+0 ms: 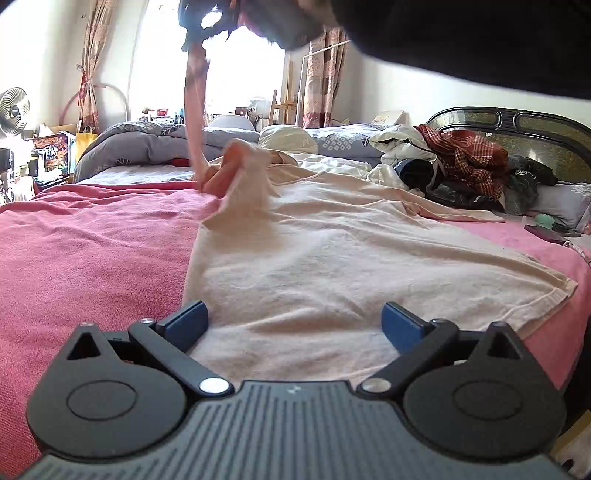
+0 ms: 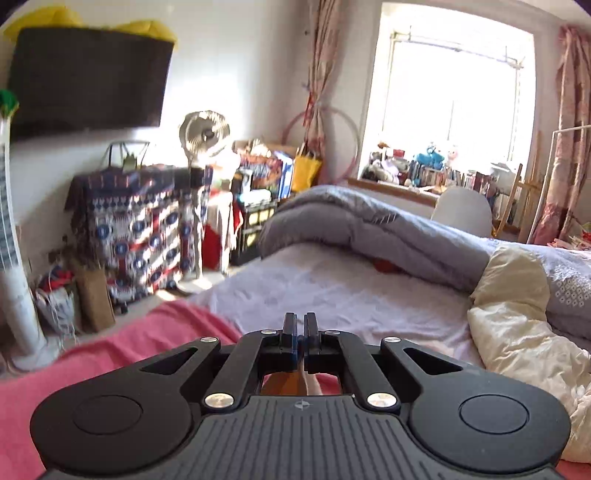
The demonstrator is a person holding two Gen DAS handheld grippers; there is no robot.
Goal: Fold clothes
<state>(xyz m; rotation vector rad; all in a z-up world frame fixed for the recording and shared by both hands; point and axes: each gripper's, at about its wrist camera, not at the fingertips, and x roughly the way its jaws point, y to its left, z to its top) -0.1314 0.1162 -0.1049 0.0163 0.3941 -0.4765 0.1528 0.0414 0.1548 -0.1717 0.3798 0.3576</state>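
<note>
Left wrist view: your left tongs [image 1: 295, 325] are spread wide, blue pads apart, nothing between them. They hover just over the near hem of the cream T-shirt [image 1: 332, 251], which lies flat on the pink towel [image 1: 92, 240] covering the bed. The shirt's far left corner is bunched and pulled up off the towel in a stretched strip of cloth [image 1: 195, 110] that rises to the top of the frame. There it meets your right tongs [image 1: 207, 22], seen only as a dark, blurred shape against the bright window [image 1: 166, 55]. A dark sleeve [image 1: 480, 37] crosses the upper right corner. Behind the shirt lie a grey duvet [image 1: 147, 140] and, to the right, a heap of clothes [image 1: 461, 162] against the headboard [image 1: 517, 125].

Right wrist view: your right tongs [image 2: 300, 325] are pressed together, the fingers nearly touching. A strip of pale pinkish cloth [image 2: 312, 384] shows through the gap behind the fingers, so they are pinching the shirt fabric. The tongs point over the lilac sheet [image 2: 314, 288] toward the grey duvet [image 2: 369, 229]. The pink towel [image 2: 147, 339] shows at lower left, a cream quilt [image 2: 517, 314] at right. A standing fan [image 2: 205, 133] and a patterned throw [image 2: 136, 229] are beyond the bed; this view is slightly blurred.
</note>
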